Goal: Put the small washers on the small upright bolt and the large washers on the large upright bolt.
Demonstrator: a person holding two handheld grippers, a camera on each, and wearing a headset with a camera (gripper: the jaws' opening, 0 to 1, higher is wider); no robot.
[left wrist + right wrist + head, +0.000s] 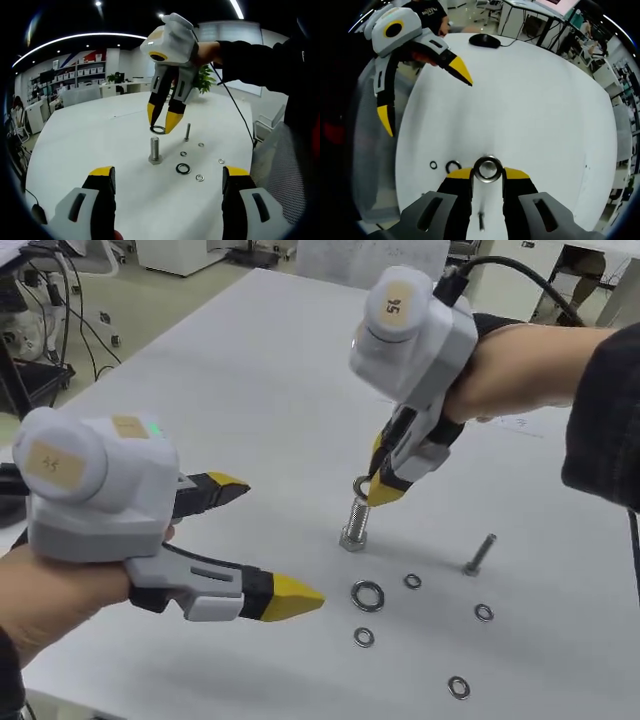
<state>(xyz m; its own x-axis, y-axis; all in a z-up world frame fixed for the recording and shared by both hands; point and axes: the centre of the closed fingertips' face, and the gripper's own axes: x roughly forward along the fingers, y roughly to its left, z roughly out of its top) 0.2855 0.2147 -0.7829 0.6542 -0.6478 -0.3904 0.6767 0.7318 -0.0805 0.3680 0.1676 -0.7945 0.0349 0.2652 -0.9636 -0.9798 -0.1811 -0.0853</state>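
Centre frame, the right gripper (378,472) tilts steeply down, pinching a large washer (361,486) just above the large upright bolt (356,522). Lower left, the left gripper (275,538) lies level, gaping wide.

The big silver bolt (354,523) stands upright on the white tabletop (250,390), toward its near edge. The right gripper (488,173) pinches a big washer (361,486) just above the bolt's top. The small bolt (479,554) stands to its right. A second big washer (367,595) and four small washers (412,581) lie flat nearby.
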